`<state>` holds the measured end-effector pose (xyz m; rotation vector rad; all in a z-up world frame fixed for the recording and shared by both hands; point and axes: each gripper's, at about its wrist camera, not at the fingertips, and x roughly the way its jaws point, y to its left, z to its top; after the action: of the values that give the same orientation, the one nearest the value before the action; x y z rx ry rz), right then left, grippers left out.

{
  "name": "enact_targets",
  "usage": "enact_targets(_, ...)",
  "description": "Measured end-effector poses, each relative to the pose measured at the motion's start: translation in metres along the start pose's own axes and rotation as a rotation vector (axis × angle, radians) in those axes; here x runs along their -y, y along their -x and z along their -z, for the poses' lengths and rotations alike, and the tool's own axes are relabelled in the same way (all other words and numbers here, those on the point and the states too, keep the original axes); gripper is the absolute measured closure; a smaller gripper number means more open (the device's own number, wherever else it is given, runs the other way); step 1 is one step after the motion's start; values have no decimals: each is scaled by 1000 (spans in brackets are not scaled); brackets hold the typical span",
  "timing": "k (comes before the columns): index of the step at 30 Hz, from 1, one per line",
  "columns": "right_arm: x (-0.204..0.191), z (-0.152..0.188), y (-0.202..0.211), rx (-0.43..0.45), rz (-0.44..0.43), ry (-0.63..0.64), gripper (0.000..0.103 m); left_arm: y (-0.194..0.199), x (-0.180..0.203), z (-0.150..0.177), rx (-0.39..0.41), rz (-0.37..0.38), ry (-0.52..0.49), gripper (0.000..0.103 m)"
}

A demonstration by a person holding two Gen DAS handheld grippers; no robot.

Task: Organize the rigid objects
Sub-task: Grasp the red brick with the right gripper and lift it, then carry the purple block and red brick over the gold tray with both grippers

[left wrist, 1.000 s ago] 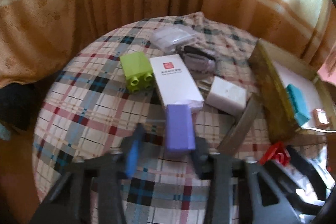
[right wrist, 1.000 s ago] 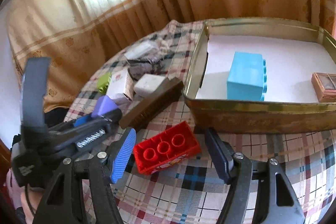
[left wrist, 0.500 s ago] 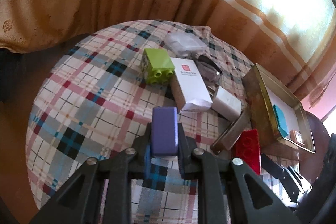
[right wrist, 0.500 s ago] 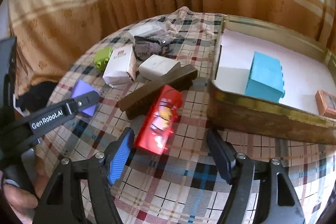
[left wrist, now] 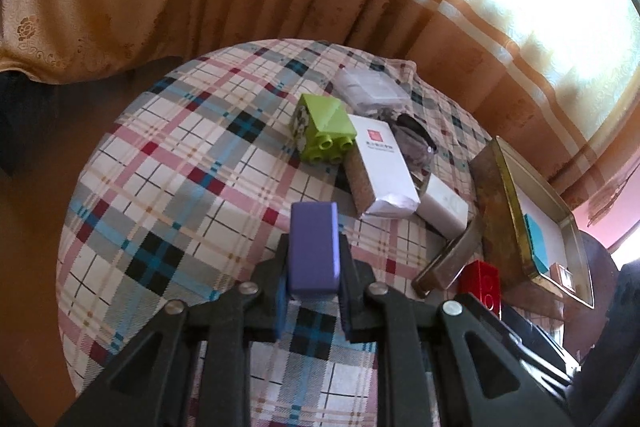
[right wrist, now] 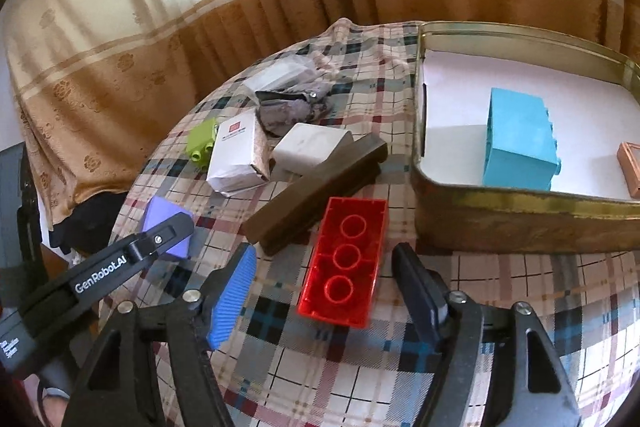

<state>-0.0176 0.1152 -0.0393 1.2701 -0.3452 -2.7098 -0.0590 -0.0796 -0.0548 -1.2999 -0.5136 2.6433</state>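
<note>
- The left gripper is closed on the purple block, and the block looks lifted above the plaid tablecloth.
- The right gripper stands wide open around the red brick; its fingers do not touch the brick, which lies on the cloth with its hollow underside up.
- The step in hand, as I judge it, is to carry the purple block to the metal tray, where the teal block and a small brown object already lie.
- To do it well, the block should travel high enough to pass the dark brown bar and the tray wall (the wall is quite tall), and come down on the free white floor of the tray, apart from the teal block.
- The grip sits on the rear part of the block, so a slow, level movement seems safer against slipping.
- The left tool points forward and down, toward the green brick and the white box; the tray is to its right.
- The right tool is low, tilted down over the red brick, just in front of the tray wall, so the two tools may cross paths there.
</note>
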Motion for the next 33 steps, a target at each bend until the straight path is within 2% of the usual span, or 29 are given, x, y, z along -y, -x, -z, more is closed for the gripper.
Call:
enact_targets(1,0,0,0,0,21,7,43,0,0,0,0,1,-1,85)
enact_targets(3,0,-3,-2,-3,51,14,60,1,-1,1,0,3,2,85)
enact_targets(5,-1,-4,-4,-14,74,43,67,1,0,1,0,1,1,85)
enact_targets(9,0,-3,-4,-22,75,106,67,1,-1,1,1,1,3,85)
enact_targets(13,4,0,2,-14,16,87,67,2,0,0,4,-3,3,85)
enact_targets(21,7,9,46,167,-82,103,67,24,13,5,121,-19,-52,85)
enact_targets(23,7,10,53,196,-105,94,67,29,18,7,144,-4,-68,85)
enact_targets(29,8,10,82,286,-91,95,67,38,48,16,163,37,-159,85)
enact_targets(33,18,9,98,336,-62,68,67,51,57,16,189,104,-179,85)
